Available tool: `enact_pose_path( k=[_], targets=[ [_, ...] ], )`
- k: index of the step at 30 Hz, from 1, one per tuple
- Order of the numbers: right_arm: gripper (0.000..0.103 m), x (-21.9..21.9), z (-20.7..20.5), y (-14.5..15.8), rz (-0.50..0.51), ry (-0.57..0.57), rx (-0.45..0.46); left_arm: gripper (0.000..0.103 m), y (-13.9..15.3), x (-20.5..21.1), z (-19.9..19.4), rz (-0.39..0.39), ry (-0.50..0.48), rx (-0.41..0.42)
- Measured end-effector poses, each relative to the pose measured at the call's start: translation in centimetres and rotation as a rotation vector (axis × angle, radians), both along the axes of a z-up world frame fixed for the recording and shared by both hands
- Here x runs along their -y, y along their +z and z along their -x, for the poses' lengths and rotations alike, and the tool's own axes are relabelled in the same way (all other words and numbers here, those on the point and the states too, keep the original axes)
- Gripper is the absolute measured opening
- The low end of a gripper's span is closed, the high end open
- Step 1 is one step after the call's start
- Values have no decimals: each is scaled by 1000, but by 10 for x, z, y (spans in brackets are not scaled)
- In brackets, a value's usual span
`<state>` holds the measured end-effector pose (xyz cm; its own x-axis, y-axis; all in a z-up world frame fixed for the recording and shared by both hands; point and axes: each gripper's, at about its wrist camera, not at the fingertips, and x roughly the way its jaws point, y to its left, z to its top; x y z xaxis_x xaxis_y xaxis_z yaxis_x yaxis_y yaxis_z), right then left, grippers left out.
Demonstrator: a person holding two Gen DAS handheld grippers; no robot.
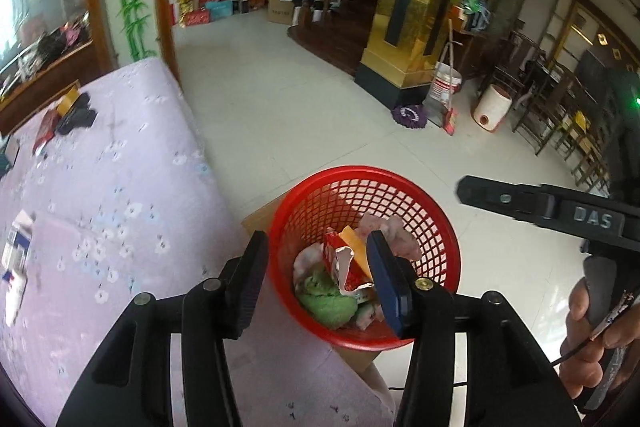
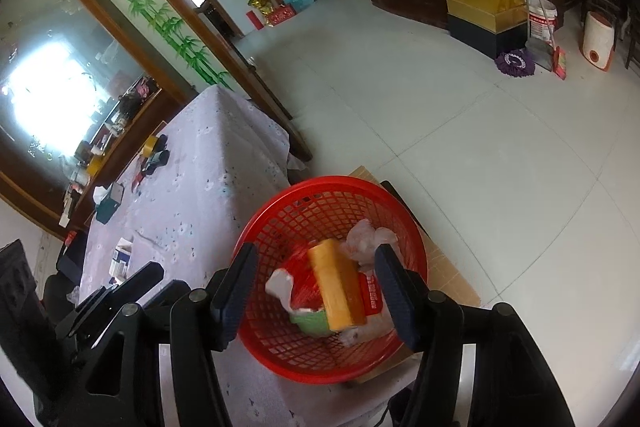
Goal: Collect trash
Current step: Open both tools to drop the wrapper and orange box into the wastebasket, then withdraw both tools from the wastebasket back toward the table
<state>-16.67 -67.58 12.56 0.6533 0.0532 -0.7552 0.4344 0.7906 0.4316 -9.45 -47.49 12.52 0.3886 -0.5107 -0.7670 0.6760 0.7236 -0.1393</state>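
A red mesh basket [image 1: 360, 171] [image 2: 332, 181] stands beside the table's corner and holds crumpled trash. In it are a red-and-silver wrapper [image 1: 344, 267], a green wad [image 1: 328, 299] and pale pink tissue [image 1: 384, 227]. My left gripper [image 1: 318, 243] hangs open over the basket, with nothing pressed between its pads. My right gripper [image 2: 316, 255] is open over the basket too. A blurred yellow box [image 2: 338, 287] shows between its fingers, clear of both pads, over the trash. The right gripper's body [image 1: 540, 207] and the hand holding it [image 1: 592, 339] show at the right.
A table with a lilac flowered cloth [image 1: 100, 167] [image 2: 192, 187] lies to the left, with a blue-and-white packet [image 1: 16, 243] and dark items [image 1: 76, 115] on it. Cardboard [image 2: 448, 275] lies under the basket. Pale tiled floor [image 1: 280, 107] stretches beyond; a mop and bucket [image 1: 444, 87] stand far right.
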Motion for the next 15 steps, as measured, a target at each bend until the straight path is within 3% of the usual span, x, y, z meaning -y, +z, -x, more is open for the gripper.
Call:
enact_pose_path(
  k=[7, 15],
  targets=[
    [65, -19, 2, 6, 12, 77, 5, 49, 0, -26, 5, -10, 87, -29],
    [65, -63, -7, -4, 4, 211, -23, 51, 2, -70, 22, -65, 202, 35]
  ],
)
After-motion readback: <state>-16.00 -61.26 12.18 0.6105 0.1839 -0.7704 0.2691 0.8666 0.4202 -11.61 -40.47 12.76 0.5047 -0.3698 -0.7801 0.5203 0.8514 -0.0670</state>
